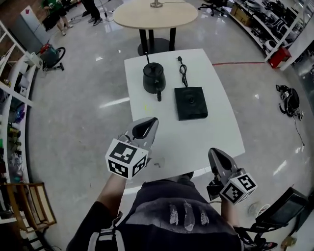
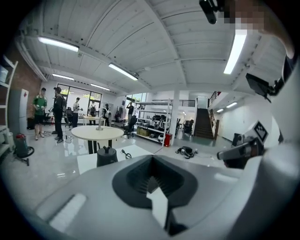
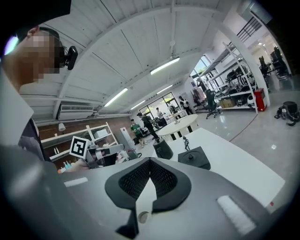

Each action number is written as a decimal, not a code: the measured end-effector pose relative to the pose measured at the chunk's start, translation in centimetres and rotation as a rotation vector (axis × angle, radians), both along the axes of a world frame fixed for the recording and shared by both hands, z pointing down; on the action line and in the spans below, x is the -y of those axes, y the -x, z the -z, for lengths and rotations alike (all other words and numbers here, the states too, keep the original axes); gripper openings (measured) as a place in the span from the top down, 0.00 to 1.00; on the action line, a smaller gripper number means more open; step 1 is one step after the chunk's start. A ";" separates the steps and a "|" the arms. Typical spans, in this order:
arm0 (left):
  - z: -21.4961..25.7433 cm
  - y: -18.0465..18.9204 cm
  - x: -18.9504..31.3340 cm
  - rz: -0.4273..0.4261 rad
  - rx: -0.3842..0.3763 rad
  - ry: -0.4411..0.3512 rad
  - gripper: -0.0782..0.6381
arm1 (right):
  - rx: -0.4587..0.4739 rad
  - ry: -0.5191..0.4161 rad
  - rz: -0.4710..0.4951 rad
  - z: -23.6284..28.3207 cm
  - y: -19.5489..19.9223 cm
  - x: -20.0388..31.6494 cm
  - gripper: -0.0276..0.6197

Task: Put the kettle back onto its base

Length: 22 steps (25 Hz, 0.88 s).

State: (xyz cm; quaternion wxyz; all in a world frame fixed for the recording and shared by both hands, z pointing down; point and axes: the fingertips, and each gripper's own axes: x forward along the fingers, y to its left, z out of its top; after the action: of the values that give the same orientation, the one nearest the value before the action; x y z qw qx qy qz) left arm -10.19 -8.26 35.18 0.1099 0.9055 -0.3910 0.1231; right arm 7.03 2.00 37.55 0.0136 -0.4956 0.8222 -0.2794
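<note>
A black kettle (image 1: 153, 77) stands on the far left part of the white table (image 1: 206, 139), its handle towards me. To its right lies the flat black base (image 1: 191, 103), apart from the kettle, with its cord and plug (image 1: 182, 71) trailing to the far edge. My left gripper (image 1: 153, 121) hovers over the table's near left edge, shut and holding nothing. My right gripper (image 1: 214, 153) is at the near right edge, also shut and holding nothing. The left gripper view shows the kettle (image 2: 107, 156) ahead. In the right gripper view the kettle (image 3: 163, 148) and base (image 3: 194, 157) lie ahead.
A round beige table (image 1: 155, 14) stands just behind the white one. Shelving (image 1: 12, 88) runs along the left, and a wooden chair (image 1: 29, 206) is at the near left. People (image 2: 58, 112) stand far off. A bag (image 1: 289, 100) lies on the floor to the right.
</note>
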 end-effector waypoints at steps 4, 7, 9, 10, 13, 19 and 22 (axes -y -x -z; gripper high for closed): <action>0.7 -3.0 -0.4 0.029 0.022 -0.008 0.91 | 0.054 0.008 0.042 0.0 -3.8 0.4 0.96; 1.4 -6.8 -0.4 0.022 0.062 -0.013 0.91 | 0.077 0.006 0.028 1.0 -8.2 0.9 0.96; 1.4 -8.5 -0.2 0.042 0.060 -0.014 0.91 | 0.073 0.002 0.031 1.1 -10.1 1.1 0.96; 1.2 -9.1 -0.1 0.058 0.055 -0.014 0.91 | 0.071 0.004 0.042 0.8 -10.7 1.3 0.96; 0.2 -9.9 0.1 0.115 0.041 -0.017 0.91 | 0.069 0.028 0.107 -0.6 -11.3 2.1 0.96; 1.0 -12.5 1.6 0.214 -0.011 -0.027 0.91 | 0.027 0.048 0.238 -0.1 -13.6 4.9 0.96; 1.6 -12.0 2.7 0.320 -0.010 -0.051 0.91 | 0.027 0.045 0.353 -0.3 -13.4 8.0 0.96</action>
State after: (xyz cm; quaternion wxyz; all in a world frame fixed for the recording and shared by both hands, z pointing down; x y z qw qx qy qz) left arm 1.83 -11.00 33.60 0.1072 0.8347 -0.5327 0.0894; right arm 20.40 -6.03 37.85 -0.0358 -0.3398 0.8899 -0.3023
